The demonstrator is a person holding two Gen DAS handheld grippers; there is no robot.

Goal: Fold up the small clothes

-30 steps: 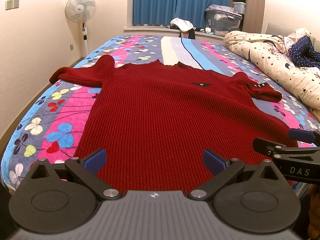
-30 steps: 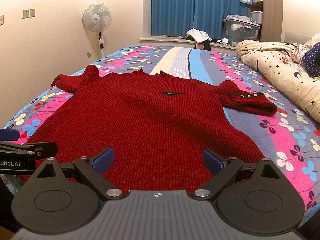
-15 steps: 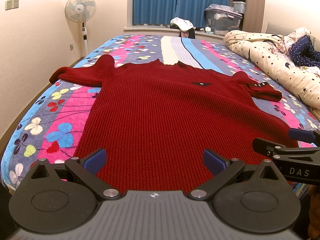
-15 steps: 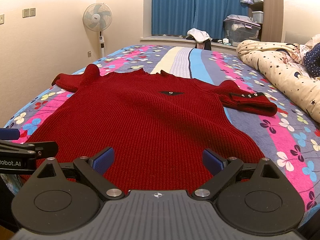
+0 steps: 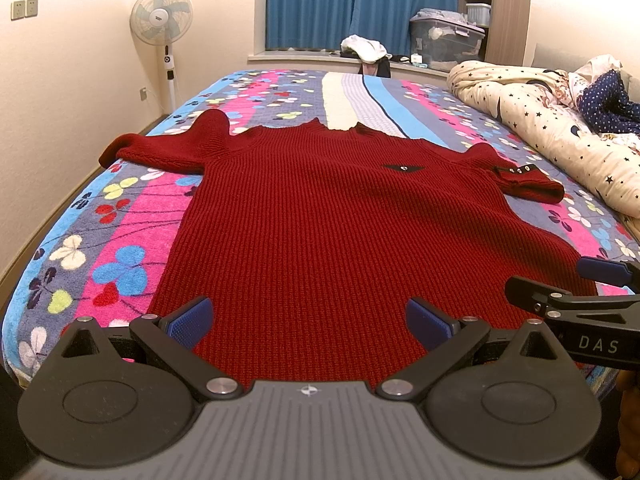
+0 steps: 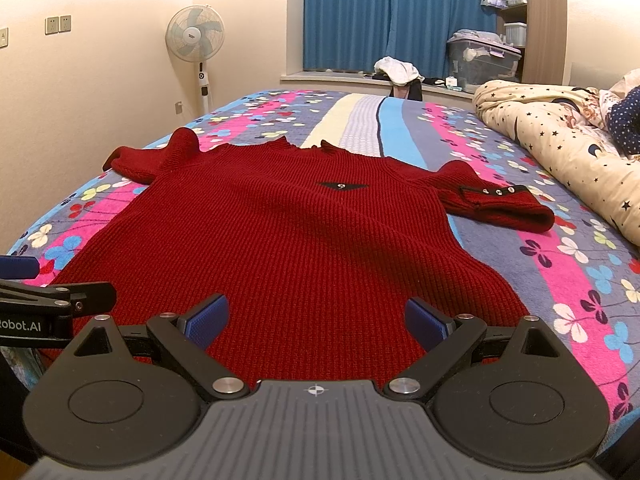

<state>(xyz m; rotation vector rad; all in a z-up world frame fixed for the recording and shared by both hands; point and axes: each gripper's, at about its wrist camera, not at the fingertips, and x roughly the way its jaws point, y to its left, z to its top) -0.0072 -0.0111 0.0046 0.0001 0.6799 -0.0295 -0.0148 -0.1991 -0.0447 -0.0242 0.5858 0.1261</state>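
Spread across a bed covered by a plush blanket with pink, blue and grey stripes and clover-like flowers [image 5: 120, 248] lies a dark red ribbed knit sweater with short sleeves [image 5: 340, 232], laid flat and face up with its hem toward the cameras and its neckline pointing toward the far window. A small black triangular patch with a metal stud [image 6: 342, 186] sits on its chest, and the sleeve on the viewer's right carries a black strap with three metal snaps [image 6: 496, 191]; that sleeve is folded over on itself, while the opposite sleeve [image 5: 160, 152] reaches out toward the edge of the bed by the wall. The left gripper [image 5: 312, 320] hangs just above the sweater's hem, its blue-padded fingers [image 5: 188, 320] spread wide with nothing between them. The right gripper [image 6: 316, 318] hangs over the hem in the same way, just beside the left one, with its blue pads [image 6: 426, 320] also wide apart and gripping nothing; whether either tool touches the knit cannot be told. Each gripper shows at the edge of the other's view. Beside the sweater on the right, a rumpled cream quilt printed with dark stars [image 5: 560, 132] is heaped along the bed. Beyond the bed, a white pedestal fan [image 6: 196, 36] stands against the cream wall, blue curtains [image 6: 380, 12] cover the window, and a clear plastic storage box with a lid [image 6: 482, 58] rests on the sill near a pile of white cloth [image 6: 398, 70].
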